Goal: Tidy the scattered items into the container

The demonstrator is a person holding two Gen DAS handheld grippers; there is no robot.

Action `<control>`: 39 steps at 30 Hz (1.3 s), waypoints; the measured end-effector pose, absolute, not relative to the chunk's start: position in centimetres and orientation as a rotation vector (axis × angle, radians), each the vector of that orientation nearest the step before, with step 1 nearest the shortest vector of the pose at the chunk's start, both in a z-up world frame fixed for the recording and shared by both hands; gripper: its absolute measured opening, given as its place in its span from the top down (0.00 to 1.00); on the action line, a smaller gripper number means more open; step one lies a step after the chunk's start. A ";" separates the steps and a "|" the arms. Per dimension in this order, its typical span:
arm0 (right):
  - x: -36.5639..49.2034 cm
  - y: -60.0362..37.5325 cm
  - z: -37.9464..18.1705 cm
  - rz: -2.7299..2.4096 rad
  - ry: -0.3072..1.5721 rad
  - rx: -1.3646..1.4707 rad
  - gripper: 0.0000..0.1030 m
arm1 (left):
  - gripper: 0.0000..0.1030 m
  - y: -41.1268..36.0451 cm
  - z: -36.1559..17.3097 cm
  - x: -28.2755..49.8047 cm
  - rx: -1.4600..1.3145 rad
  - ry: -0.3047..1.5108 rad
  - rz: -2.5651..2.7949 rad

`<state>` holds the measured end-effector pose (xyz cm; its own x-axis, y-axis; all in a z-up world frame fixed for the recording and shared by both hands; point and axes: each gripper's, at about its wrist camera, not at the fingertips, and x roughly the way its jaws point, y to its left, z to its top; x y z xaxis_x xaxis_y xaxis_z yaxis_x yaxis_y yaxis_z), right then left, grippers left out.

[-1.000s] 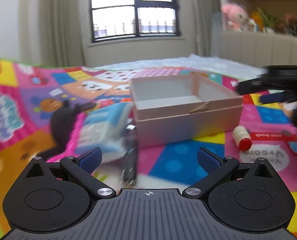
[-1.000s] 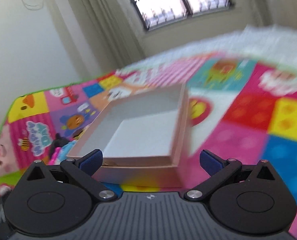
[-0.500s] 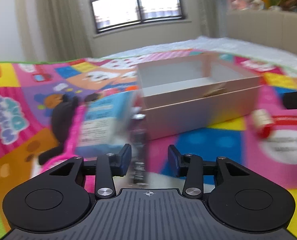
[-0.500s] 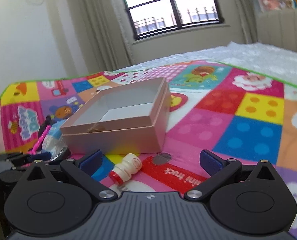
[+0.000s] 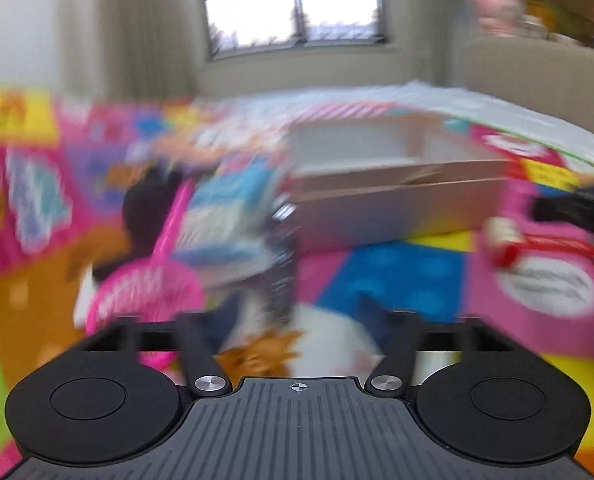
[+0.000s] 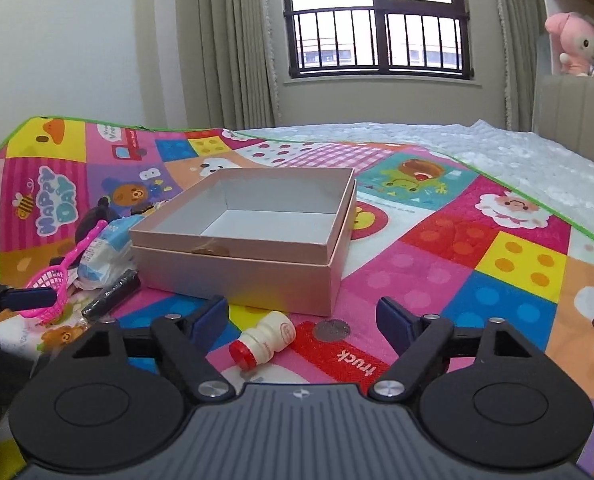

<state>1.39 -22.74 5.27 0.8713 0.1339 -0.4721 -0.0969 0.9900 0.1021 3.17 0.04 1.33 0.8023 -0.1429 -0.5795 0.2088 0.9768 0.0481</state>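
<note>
The bottle [image 6: 263, 339] is lined up between the closing jaws of the right hand-held gripper [image 6: 303, 316], pads not yet touching it. The box [image 6: 257, 248] sits just ahead. The closing is best centred on the body, since it may roll. The left hand-held gripper [image 5: 297, 320] is nearly shut; whether anything is held cannot be told through the blur.

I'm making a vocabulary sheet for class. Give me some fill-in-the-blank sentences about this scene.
1. The pink box on the play mat has nothing in it; it is ____.
2. The small white bottle has a ____ cap.
3. That bottle lies on its ____.
4. The toy net is ____ in colour.

Missing words: empty; red; side; pink
</note>
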 end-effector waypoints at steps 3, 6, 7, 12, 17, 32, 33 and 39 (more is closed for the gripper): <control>0.8 -22.4 5.0 0.122 0.507 0.085 0.21 | 0.55 1.4 0.9 4.9 0.049 0.626 -0.170; -0.1 -22.3 4.8 0.120 0.513 0.076 0.21 | 0.71 0.9 1.0 5.1 0.090 0.606 -0.180; -0.4 -22.3 4.7 0.115 0.514 0.071 0.21 | 0.72 0.6 1.0 5.0 0.103 0.605 -0.185; -1.6 -22.7 4.9 0.101 0.513 0.058 0.19 | 0.66 -0.9 1.4 1.9 0.050 0.654 -0.327; -1.9 -22.8 4.7 0.083 0.517 0.050 0.15 | 0.17 -3.1 1.2 -1.0 0.005 0.673 -0.473; -1.0 -18.9 6.5 0.251 0.543 0.114 0.41 | 0.00 2.4 2.4 -2.8 -0.040 0.572 -0.187; -0.2 -18.0 6.5 0.276 0.561 0.126 0.43 | 0.00 3.1 2.3 -2.8 -0.057 0.578 -0.158; 4.8 -12.4 5.2 0.348 0.679 0.130 0.43 | 0.00 5.5 1.9 -3.9 0.004 0.588 -0.046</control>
